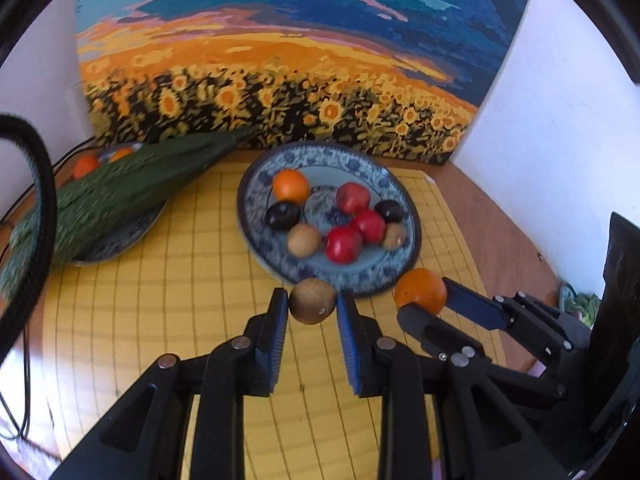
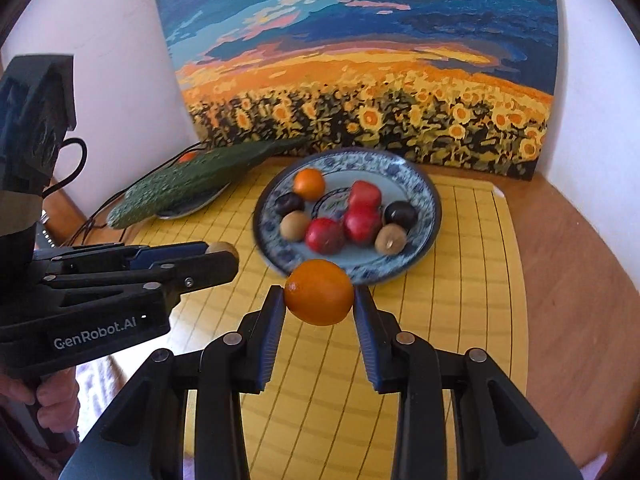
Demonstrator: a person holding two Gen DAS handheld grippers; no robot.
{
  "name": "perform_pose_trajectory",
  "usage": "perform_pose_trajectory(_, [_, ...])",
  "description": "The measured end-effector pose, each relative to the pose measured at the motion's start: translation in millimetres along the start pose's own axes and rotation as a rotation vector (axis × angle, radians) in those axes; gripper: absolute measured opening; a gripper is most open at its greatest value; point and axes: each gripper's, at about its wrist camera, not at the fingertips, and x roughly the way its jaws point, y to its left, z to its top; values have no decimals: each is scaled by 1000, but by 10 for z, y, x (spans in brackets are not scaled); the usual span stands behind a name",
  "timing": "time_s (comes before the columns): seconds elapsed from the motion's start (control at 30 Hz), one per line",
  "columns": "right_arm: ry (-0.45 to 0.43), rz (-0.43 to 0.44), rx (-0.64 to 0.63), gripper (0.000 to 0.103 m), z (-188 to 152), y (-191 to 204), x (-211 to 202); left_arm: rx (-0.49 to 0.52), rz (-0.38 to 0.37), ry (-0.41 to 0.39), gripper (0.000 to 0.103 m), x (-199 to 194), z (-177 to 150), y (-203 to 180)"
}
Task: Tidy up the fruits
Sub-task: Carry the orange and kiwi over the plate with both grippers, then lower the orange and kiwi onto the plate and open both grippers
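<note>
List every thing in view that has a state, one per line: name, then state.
left gripper: shut on the kiwi, held above the mat
kiwi: clamped between the pads
right gripper: shut on the held orange
held orange: gripped, off the mat
blue patterned plate: flat on the yellow mat, loaded with fruit
far plate: partly covered by green cloth

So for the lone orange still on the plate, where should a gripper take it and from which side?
Grip the orange on the plate across its round middle, coming from above. It sits near the plate's far rim with a dark plum close beside it, so a side approach looks crowded; the top is bare. Both grippers are full now, left on a kiwi, right on another orange.
</note>
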Motion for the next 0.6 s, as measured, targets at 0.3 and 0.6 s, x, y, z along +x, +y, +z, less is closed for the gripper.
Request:
perform_pose_trajectory(0.3, [30, -17, 10, 36, 151, -225, 297, -1, 13, 54, 26, 370, 127, 8])
perform_pose_trajectory(0.6, [13, -11, 19, 42, 177, -247, 311, -3, 33, 53, 34, 390, 160, 9])
